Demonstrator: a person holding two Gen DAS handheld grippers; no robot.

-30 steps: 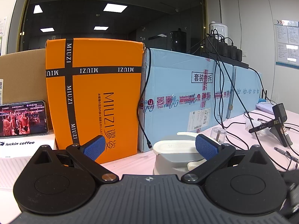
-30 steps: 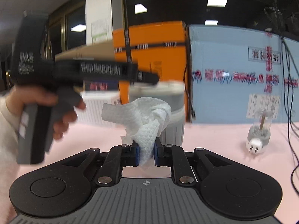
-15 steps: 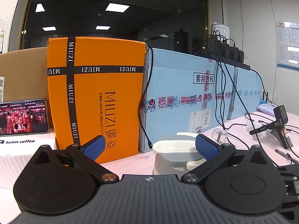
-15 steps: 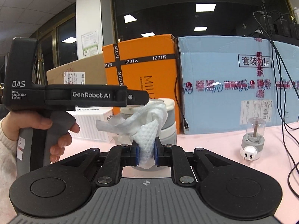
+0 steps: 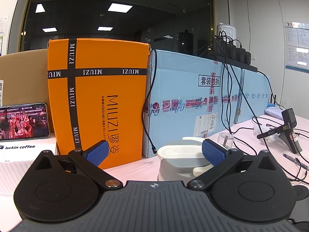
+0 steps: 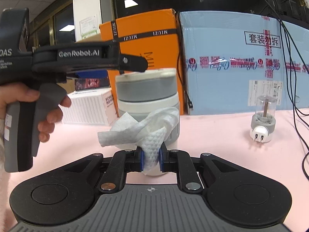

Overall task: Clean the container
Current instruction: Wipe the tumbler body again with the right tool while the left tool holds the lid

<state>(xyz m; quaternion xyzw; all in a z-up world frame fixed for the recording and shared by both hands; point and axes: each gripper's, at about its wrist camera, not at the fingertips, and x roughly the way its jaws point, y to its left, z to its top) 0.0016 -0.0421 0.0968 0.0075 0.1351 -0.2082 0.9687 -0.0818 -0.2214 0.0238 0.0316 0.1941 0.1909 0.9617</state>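
Note:
A grey container with a white lid [image 5: 177, 160] stands on the pink table, low and just right of centre in the left wrist view. My left gripper [image 5: 154, 151] hangs open above it, its right blue pad [image 5: 213, 151] in front of the lid. In the right wrist view the container [image 6: 147, 96] rises straight ahead, grey on top and white below. My right gripper [image 6: 151, 159] is shut on a crumpled white wipe [image 6: 143, 127] that lies against the container's lower side. The left gripper [image 6: 133, 63] reaches over the lid there, held by a hand [image 6: 48, 116].
An orange MIUZI box [image 5: 96, 96] and pale blue cartons [image 5: 193, 100] wall off the back. A phone [image 5: 23, 121] leans on a white box [image 5: 19, 154] at left. A small glass-domed plug [image 6: 263, 121], black cables [image 5: 241, 127], a stand-mounted device [image 5: 289, 127] and a pen [image 5: 293, 160] lie right.
My right gripper has carried the wipe forward and down until it rests against the container's lower side. The left gripper has stayed open and edged slightly closer over the lid.

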